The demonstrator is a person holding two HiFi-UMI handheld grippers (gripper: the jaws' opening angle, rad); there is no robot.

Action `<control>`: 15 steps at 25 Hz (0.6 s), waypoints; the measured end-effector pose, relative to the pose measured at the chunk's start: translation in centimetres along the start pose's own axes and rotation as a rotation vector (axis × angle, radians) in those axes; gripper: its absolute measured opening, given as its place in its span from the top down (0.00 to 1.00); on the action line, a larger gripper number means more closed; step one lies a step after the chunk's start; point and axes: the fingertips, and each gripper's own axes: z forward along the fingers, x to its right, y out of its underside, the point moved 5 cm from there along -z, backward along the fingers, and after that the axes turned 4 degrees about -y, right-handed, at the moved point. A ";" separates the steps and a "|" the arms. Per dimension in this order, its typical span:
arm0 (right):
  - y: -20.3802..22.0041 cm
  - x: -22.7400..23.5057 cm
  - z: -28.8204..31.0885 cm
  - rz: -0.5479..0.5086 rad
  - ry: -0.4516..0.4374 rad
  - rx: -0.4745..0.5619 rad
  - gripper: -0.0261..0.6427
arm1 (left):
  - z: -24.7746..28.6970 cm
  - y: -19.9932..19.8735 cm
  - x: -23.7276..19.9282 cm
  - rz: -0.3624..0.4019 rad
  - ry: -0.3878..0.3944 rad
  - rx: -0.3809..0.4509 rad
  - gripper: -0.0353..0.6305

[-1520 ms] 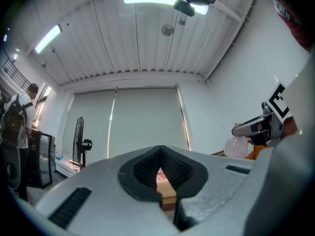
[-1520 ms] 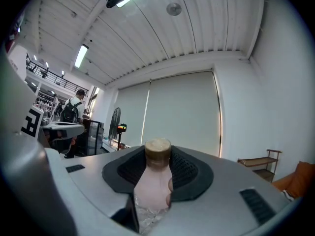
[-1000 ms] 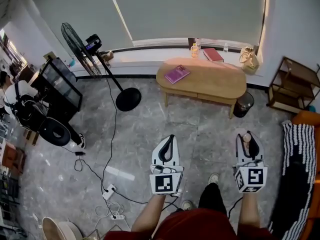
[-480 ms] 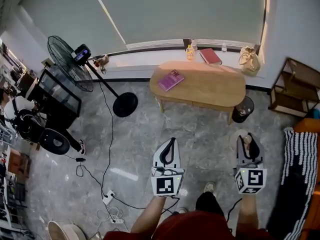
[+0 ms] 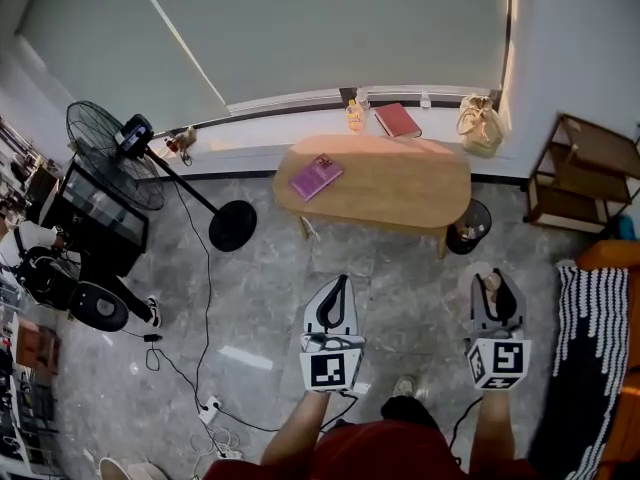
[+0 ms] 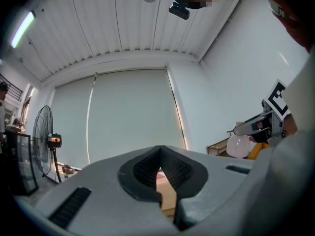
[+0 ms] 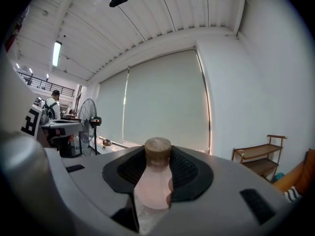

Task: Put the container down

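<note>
A pale pink see-through container (image 5: 490, 289) with a cork lid sits between the jaws of my right gripper (image 5: 497, 280), which is shut on it. In the right gripper view the container (image 7: 154, 185) fills the gap between the black pads, cork end pointing forward. My left gripper (image 5: 343, 280) is held level beside it, shut with nothing between its jaws. In the left gripper view the right gripper's container (image 6: 239, 146) shows at the right. Both grippers hang over the grey floor, short of the oval wooden table (image 5: 400, 188).
A purple book (image 5: 316, 176) lies on the table's left end. A red book (image 5: 397, 120), a small bottle (image 5: 354, 118) and a bag (image 5: 479, 123) are on the windowsill. A standing fan (image 5: 110, 153), a bin (image 5: 468, 226), a shelf (image 5: 585, 173) and floor cables (image 5: 210, 408) surround the spot.
Both grippers have been carried forward towards the table, which now lies nearer and lower in the head view. The container stays in the right gripper; the left stays shut.
</note>
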 end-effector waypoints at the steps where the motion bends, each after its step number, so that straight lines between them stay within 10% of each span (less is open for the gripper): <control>1: 0.0 0.8 0.3 0.002 0.005 0.000 0.75 | 0.7 0.1 0.3 0.001 -0.001 -0.002 0.94; 15: -0.7 2.8 5.7 -0.016 -0.024 0.014 0.75 | 5.5 0.9 -0.5 -0.017 -0.031 0.002 0.94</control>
